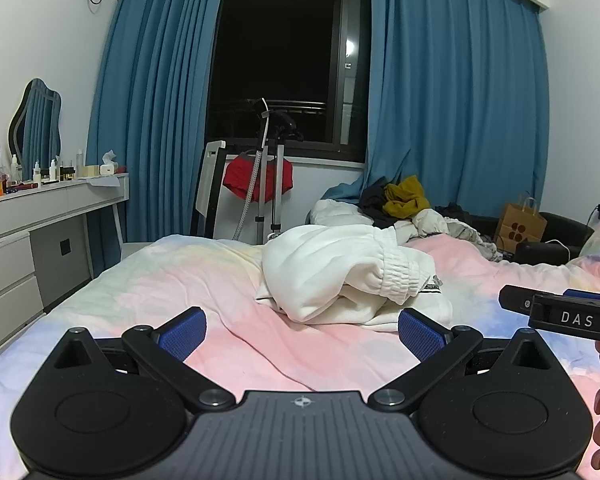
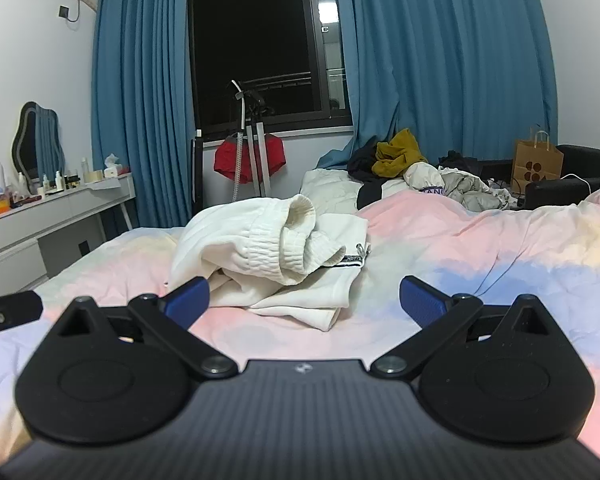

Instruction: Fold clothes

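Pastel bedspread bearing crumpled white garment, blue curtains behind; left gripper and right gripper both spread, empty; garment's label illegible.

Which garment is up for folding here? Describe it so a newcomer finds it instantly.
Start at the bed with the pastel pink, yellow and blue duvet. In its middle, just ahead of both open grippers, lies a crumpled white sweatshirt with ribbed cuffs. Unlike the mixed dark, mustard and grey clothes heap at the far edge, it lies alone, all white.
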Motion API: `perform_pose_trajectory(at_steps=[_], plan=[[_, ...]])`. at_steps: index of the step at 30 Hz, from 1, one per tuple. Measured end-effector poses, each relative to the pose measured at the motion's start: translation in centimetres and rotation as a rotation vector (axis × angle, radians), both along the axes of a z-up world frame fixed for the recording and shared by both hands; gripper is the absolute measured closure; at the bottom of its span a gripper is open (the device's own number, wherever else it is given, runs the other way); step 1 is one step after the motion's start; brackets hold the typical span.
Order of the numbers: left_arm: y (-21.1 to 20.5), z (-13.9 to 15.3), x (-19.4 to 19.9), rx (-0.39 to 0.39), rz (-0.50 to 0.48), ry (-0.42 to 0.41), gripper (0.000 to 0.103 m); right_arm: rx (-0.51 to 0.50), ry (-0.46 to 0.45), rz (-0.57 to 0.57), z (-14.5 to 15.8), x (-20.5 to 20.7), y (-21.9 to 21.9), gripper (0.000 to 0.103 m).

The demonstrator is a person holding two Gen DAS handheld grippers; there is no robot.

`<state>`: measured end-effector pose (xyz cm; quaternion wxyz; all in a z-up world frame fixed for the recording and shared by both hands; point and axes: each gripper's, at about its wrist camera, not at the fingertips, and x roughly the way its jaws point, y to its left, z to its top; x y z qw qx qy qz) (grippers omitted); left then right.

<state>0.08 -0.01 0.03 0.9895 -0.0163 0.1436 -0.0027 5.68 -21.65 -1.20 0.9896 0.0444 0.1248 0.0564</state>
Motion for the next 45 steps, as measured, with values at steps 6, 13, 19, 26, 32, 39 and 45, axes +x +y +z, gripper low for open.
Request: perform_pose_trajectory(at_steps=[6, 13, 19, 26, 32, 39, 45], plan=[[-0.1, -0.1, 0.1, 0.008, -0.014, -0.008, 0.0, 0.013, 0.006, 0.0, 0.1, 0.6, -0.7, 0.0], [0.0, -1.7, 1.0, -0.012, -0.018, 0.014, 0.0, 0.022, 0.008, 0.003, 0.4, 0.9, -0.9, 0.0], [-1.0, -1.4, 0.6, 0.006, -0.016, 0.028, 0.0, 0.044, 0.013, 0.02, 0.9, 1.0, -1.5, 0.0], [-2.9, 0.6, -0.3, 0.011, 0.023, 0.04, 0.0, 0.058, 0.021, 0.035, 1.0, 0.8, -2.5, 0.0], [-4.5, 3.7, -1.9, 0.049, 0.072, 0.041, 0.0, 0.131, 0.029, 0.026, 1.8, 0.5, -4.7, 0.0], [-6.5, 8.5, -2.7, 0.043, 0.114, 0.04, 0.0, 0.131, 0.026, 0.031, 2.0, -0.2, -6.0, 0.0], [-8.5, 11.2, -0.1, 0.019, 0.071, 0.052, 0.0, 0.155, 0.036, -0.011, 2.6, -1.4, -7.8, 0.0]])
